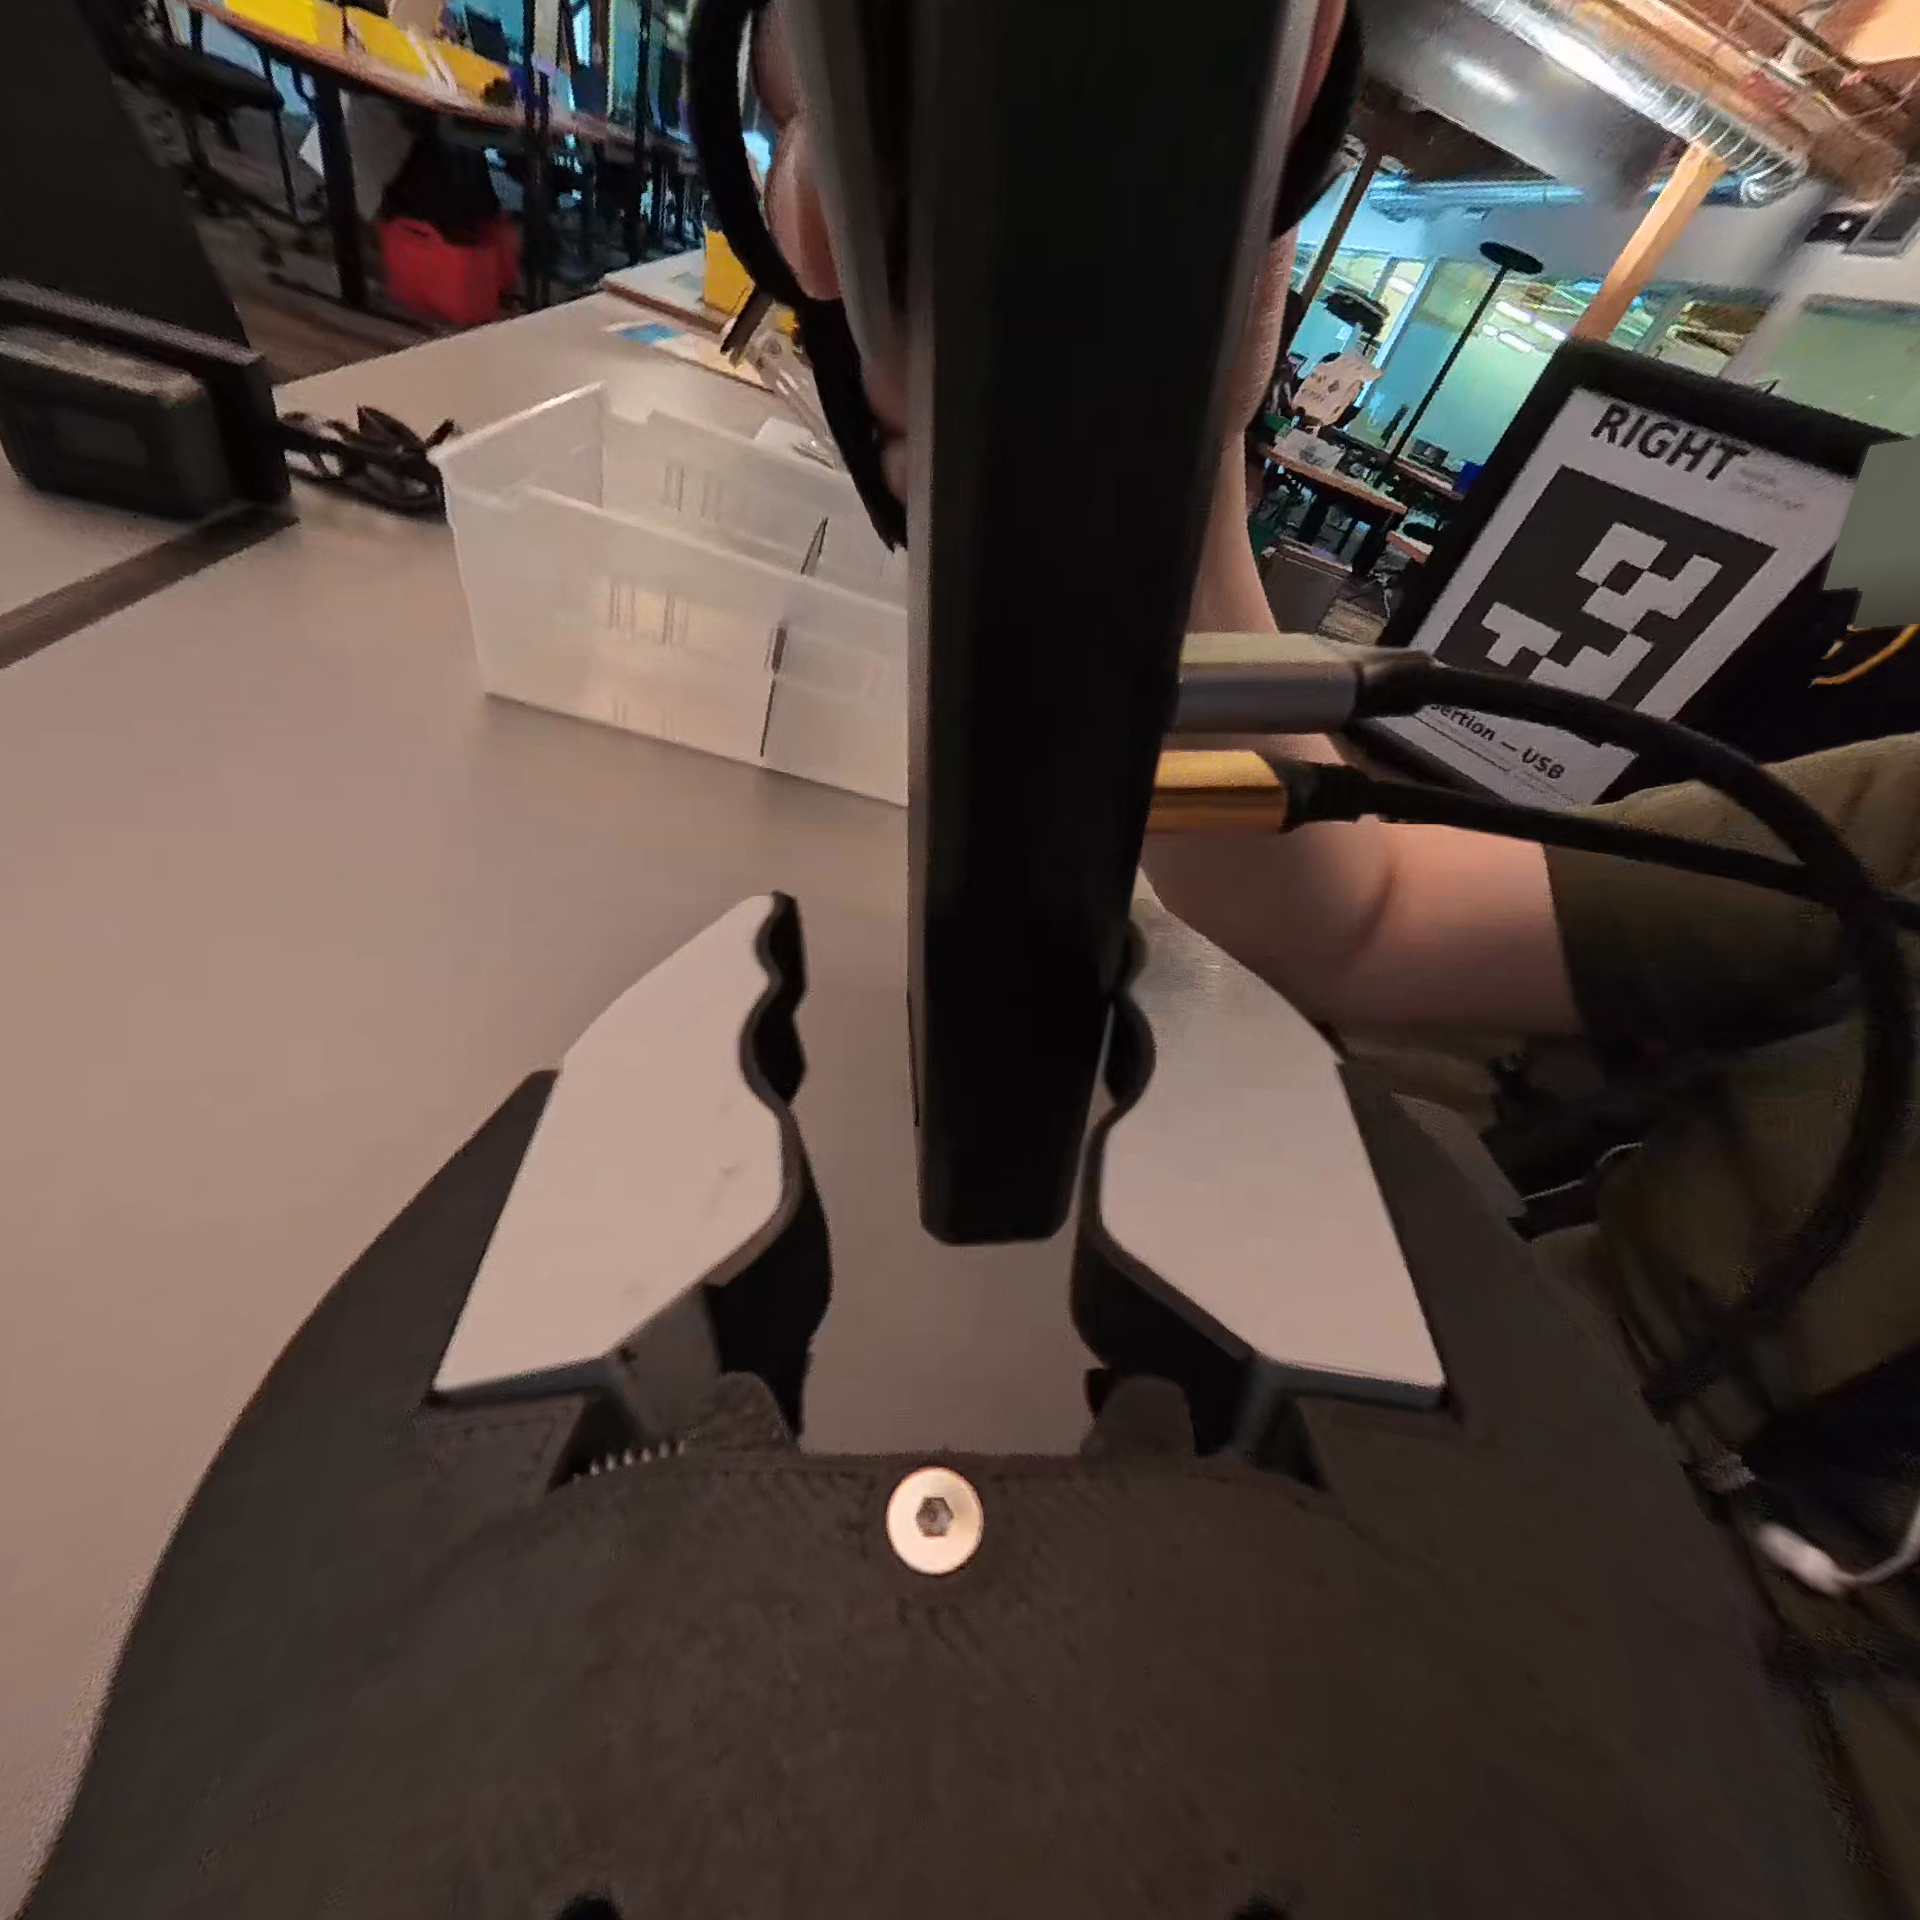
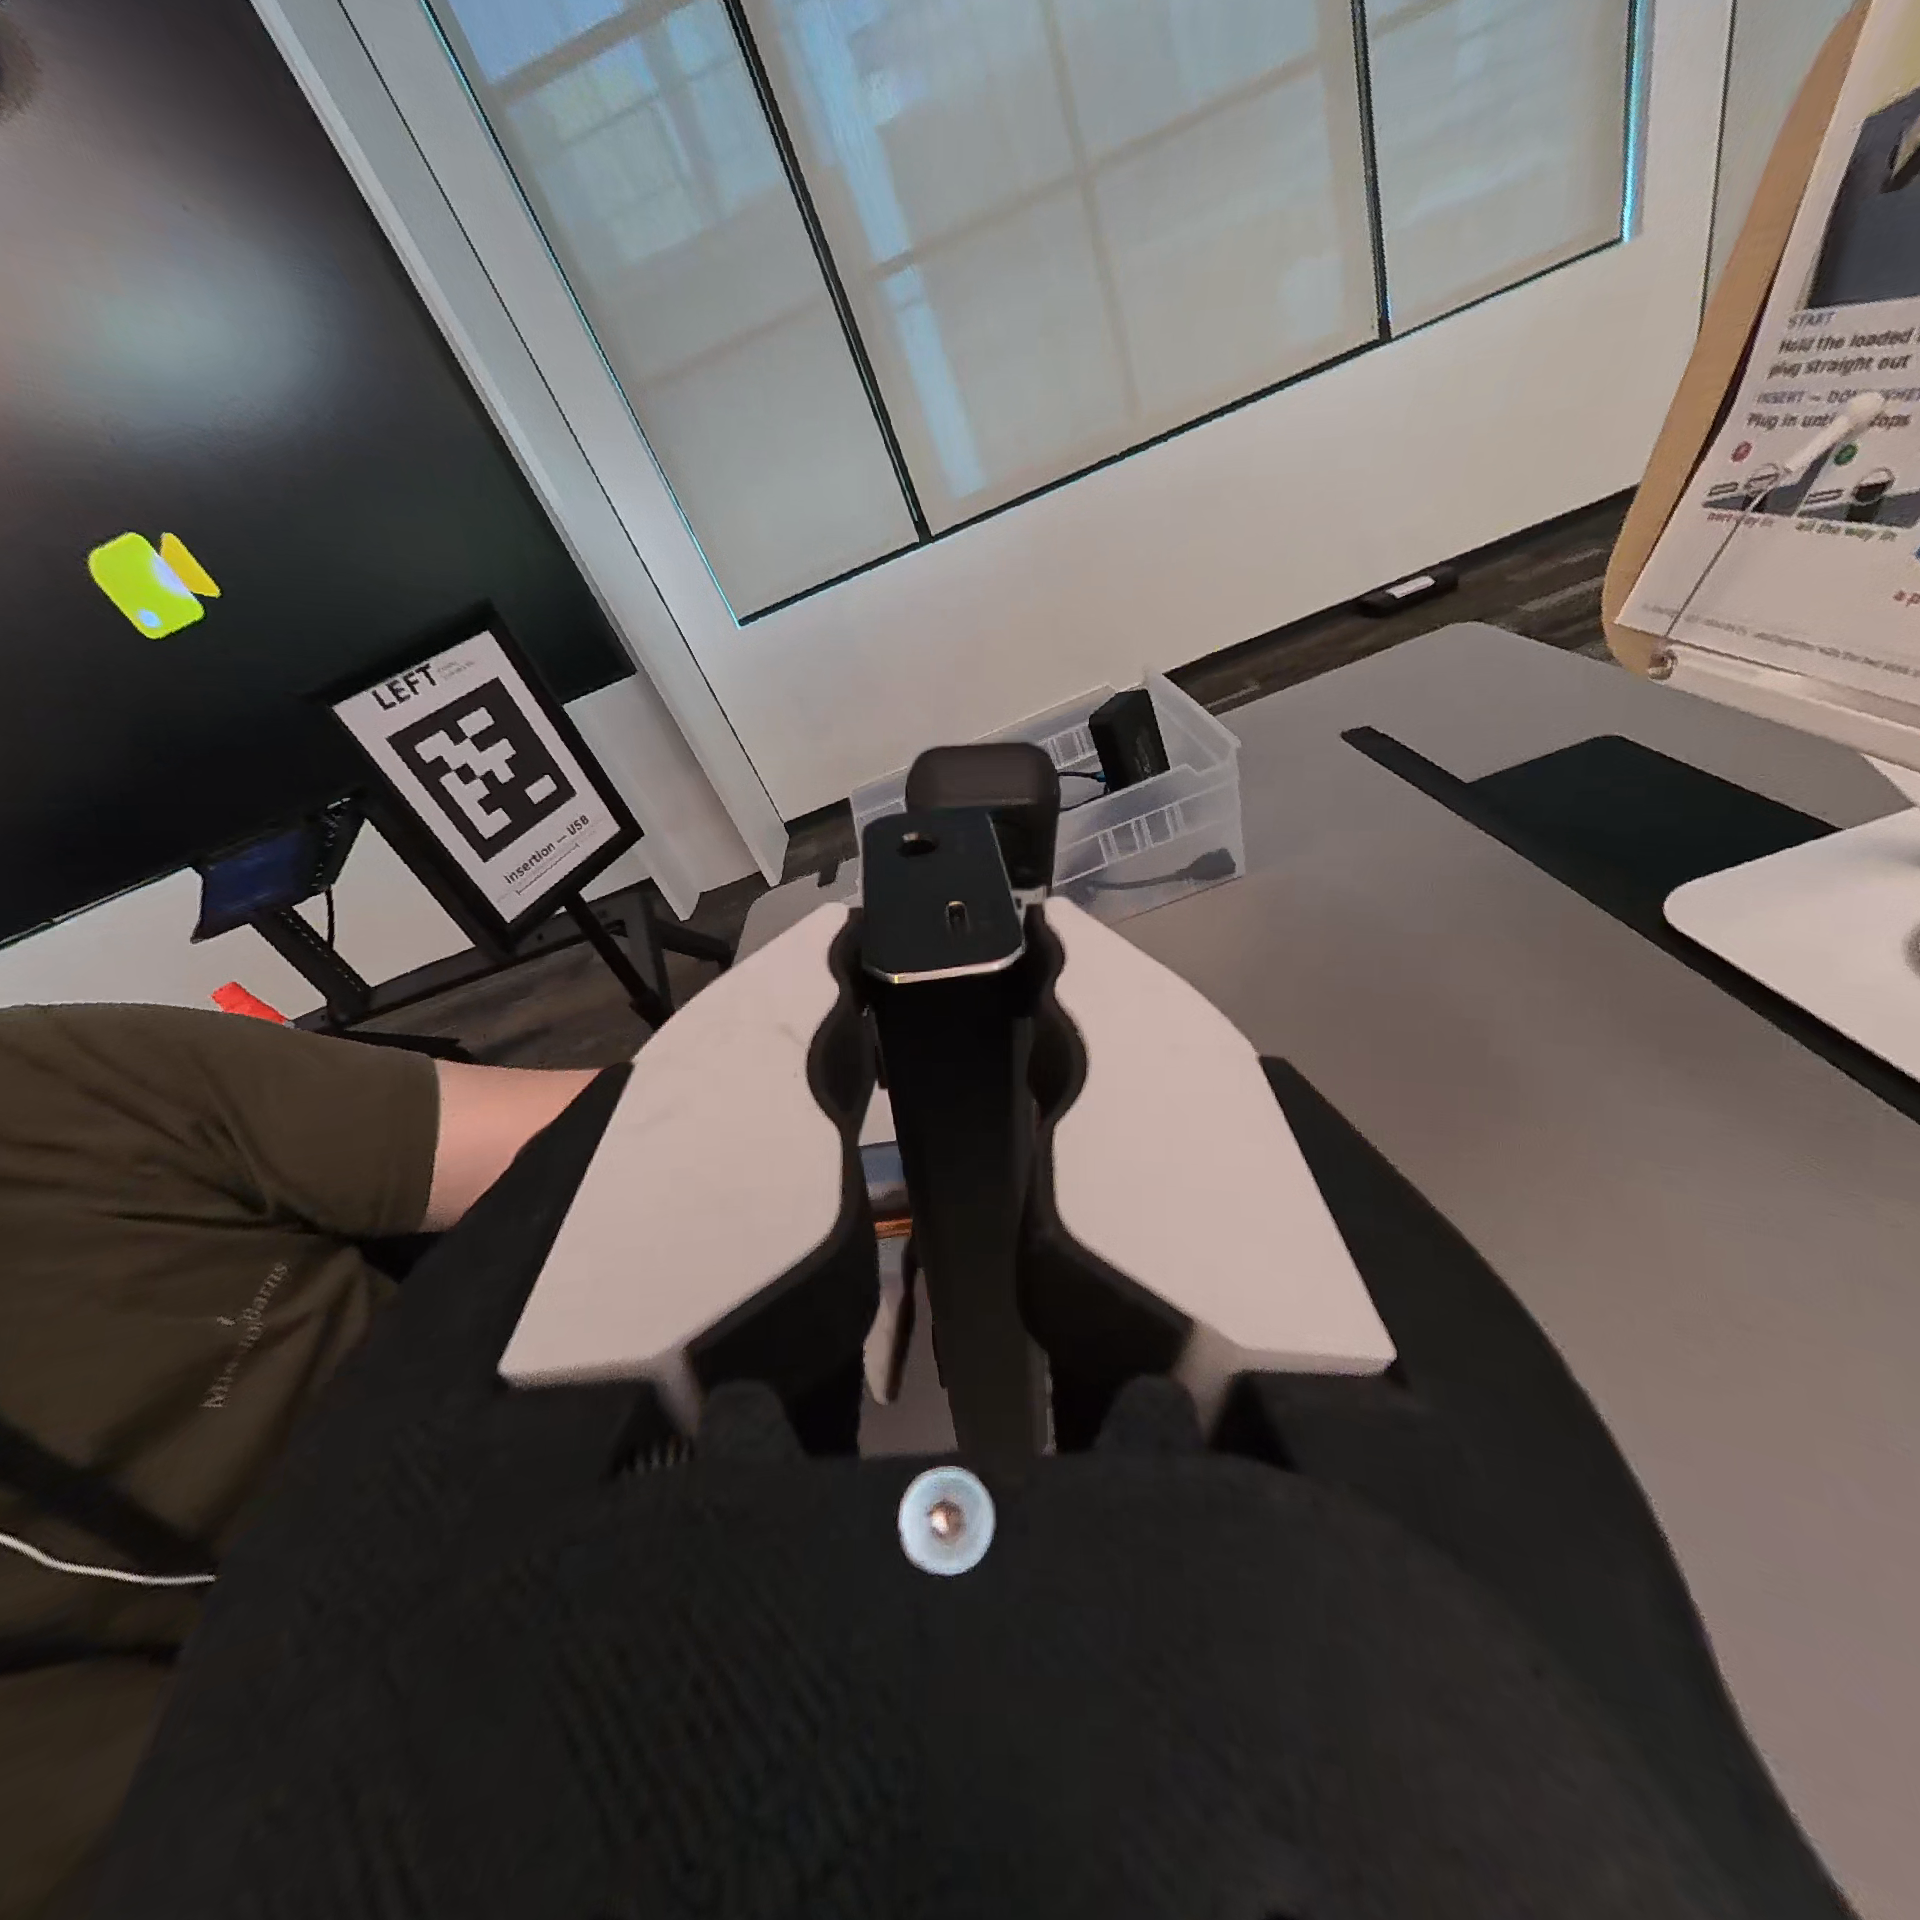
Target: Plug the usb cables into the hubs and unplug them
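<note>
Okay, left wrist view: left gripper point(image 1: 956, 925) has its fingers spread fairly wide around the lower end of a long black hub point(image 1: 1029, 623). One finger touches the hub's side; the other stands clear of it with a gap, so no clamp. A grey plug point(image 1: 1262, 681) and a gold plug point(image 1: 1216, 795) are seated in the side of the hub, gold just under grey. Their black cables point(image 1: 1662, 748) loop away from the hub past a bare forearm point(image 1: 1351, 935). A clear plastic bin point(image 1: 623, 582) sits on the grey table point(image 1: 260, 831) on the hub's other side. A black-and-white marker board point(image 1: 1621, 582) stands behind the cables. The top of the hub is blurred; I cannot tell what holds it there.

Right wrist view: right gripper point(image 2: 940, 935) is closed narrow on the black hub point(image 2: 940, 1143), both fingers pressed to its sides, the hub's end sticking out past the tips. Glints of metal show beside the hub, low down. Beyond the hub is a clear bin point(image 2: 1195, 790) with a black box point(image 2: 1127, 743) in it. Another marker board point(image 2: 488, 769) stands far from the hub, above an olive sleeve point(image 2: 208, 1195).
</note>
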Demonstrator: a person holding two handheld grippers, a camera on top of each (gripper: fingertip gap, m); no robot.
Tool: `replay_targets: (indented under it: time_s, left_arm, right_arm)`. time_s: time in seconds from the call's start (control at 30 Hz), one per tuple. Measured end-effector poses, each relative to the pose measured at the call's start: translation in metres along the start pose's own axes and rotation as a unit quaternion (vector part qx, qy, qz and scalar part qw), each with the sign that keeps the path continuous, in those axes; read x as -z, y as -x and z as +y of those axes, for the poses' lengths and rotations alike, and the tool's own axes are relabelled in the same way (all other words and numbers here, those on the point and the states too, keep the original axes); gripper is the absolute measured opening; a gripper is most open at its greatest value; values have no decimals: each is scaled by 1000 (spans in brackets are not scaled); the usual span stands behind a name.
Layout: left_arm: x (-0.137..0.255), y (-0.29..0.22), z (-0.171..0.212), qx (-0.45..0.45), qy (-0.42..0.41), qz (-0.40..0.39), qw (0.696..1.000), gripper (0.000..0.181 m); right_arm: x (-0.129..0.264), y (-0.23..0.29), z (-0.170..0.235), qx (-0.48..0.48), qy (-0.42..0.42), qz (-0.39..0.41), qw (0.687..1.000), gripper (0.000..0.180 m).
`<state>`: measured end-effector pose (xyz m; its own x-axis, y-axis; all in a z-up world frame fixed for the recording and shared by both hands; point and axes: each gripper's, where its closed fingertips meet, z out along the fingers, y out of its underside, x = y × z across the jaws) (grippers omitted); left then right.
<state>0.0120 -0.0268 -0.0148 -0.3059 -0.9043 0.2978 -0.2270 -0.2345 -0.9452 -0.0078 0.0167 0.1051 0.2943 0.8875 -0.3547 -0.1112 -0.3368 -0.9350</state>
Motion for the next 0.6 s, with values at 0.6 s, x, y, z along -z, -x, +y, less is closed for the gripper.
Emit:
replay_targets:
  time_s: [0.6]
  left_arm:
    - [-11, 1, -20, -123, 9, -46, 991, 29]
  right_arm:
    - [10, 27, -17, 120, -14, 14, 993, 28]
